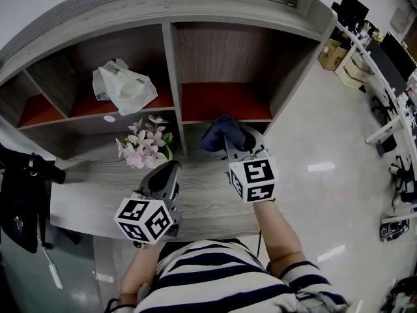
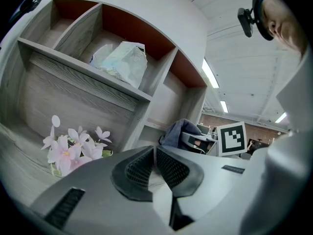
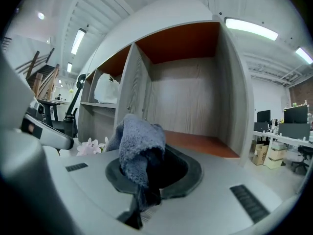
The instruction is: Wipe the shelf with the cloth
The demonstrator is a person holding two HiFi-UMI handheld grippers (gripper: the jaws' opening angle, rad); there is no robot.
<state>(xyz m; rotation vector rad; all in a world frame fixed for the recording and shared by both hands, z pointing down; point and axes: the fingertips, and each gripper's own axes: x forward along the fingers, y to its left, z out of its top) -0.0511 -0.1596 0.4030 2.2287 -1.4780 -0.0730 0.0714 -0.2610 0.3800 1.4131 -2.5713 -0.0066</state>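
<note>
My right gripper point(image 1: 229, 140) is shut on a blue-grey cloth point(image 1: 219, 133) and holds it just in front of the right-hand shelf compartment with its red floor point(image 1: 225, 102). Seen from the right gripper view, the cloth point(image 3: 139, 147) bunches between the jaws, with the empty compartment point(image 3: 195, 106) straight ahead. The left gripper point(image 1: 163, 173) hangs over the wooden desk point(image 1: 98, 184), jaws pressed together and empty. The left gripper view shows its fingers point(image 2: 146, 168) meeting, with the cloth point(image 2: 177, 132) off to the right.
A white plastic bag point(image 1: 122, 85) lies in the middle compartment. A pot of pink flowers point(image 1: 143, 142) stands on the desk left of the cloth. A black object point(image 1: 23, 188) hangs at the far left. Office desks and boxes point(image 1: 339, 54) stand on the floor to the right.
</note>
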